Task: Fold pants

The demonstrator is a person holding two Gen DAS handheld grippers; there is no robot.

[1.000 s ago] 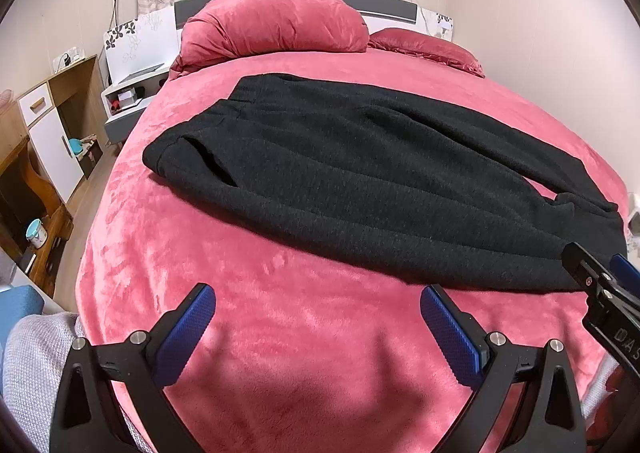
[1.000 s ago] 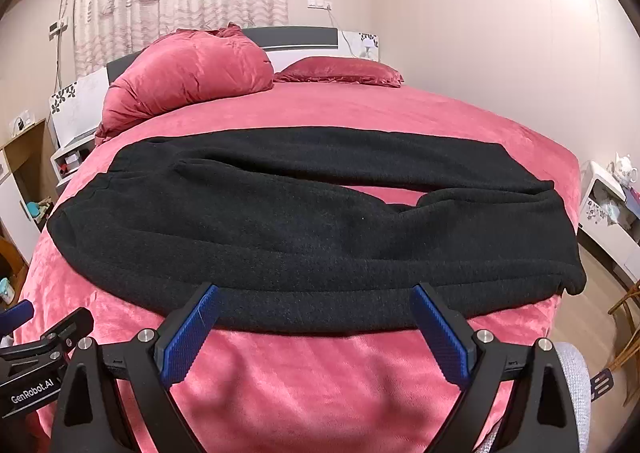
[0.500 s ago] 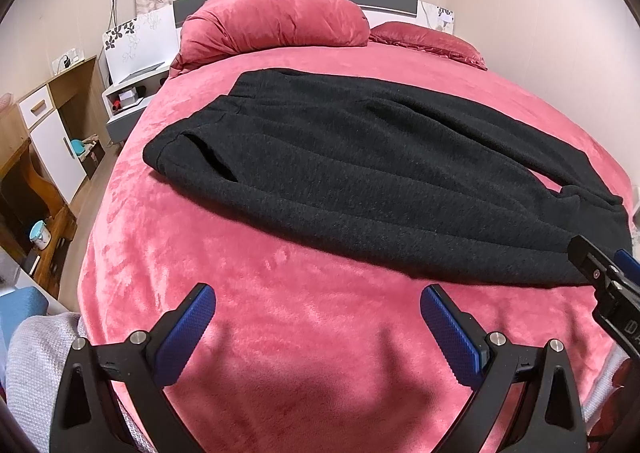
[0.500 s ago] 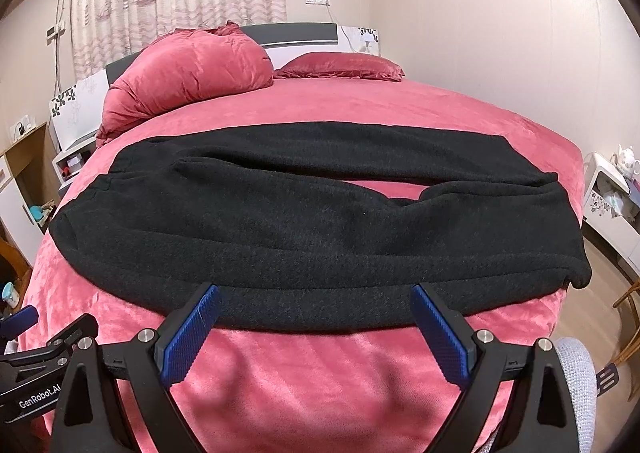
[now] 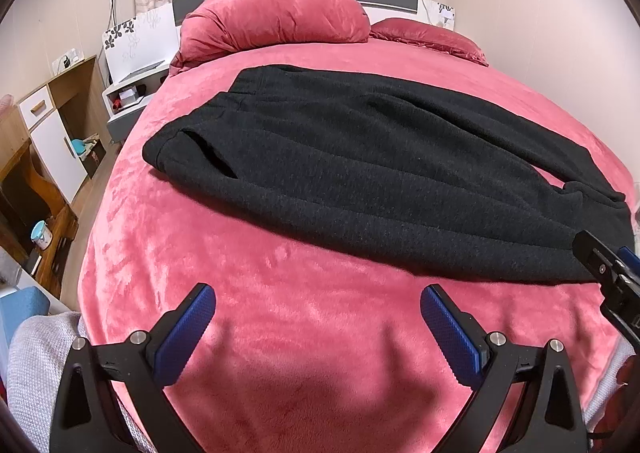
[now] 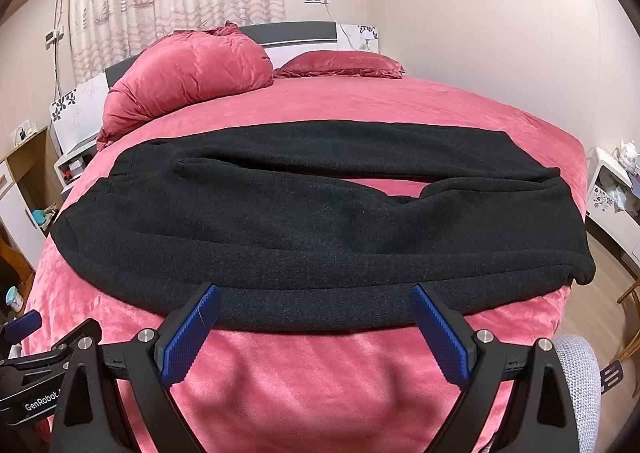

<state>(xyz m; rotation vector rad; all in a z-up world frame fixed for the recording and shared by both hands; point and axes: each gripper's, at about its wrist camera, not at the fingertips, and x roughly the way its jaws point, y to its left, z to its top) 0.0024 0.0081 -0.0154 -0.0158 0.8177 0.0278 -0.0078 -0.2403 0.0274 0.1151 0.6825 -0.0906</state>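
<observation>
Black pants (image 5: 380,173) lie spread flat across the pink bed, waist to the left and leg cuffs to the right; they also show in the right wrist view (image 6: 312,221). The two legs part slightly near the cuffs. My left gripper (image 5: 318,327) is open and empty, hovering over bare blanket in front of the pants' near edge. My right gripper (image 6: 314,327) is open and empty, its fingertips at the near edge of the pants' leg. The right gripper's body shows at the right edge of the left wrist view (image 5: 608,273).
The pink bed (image 5: 280,293) carries a bundled pink duvet (image 5: 272,17) and a pillow (image 5: 432,39) at the headboard. A nightstand (image 5: 132,93) and wooden desk (image 5: 44,141) stand left. A white cabinet (image 6: 612,197) stands right.
Both grippers have risen and tilted slightly, so the pants sit lower in both views. The pants have not moved. Both grippers stay open.
</observation>
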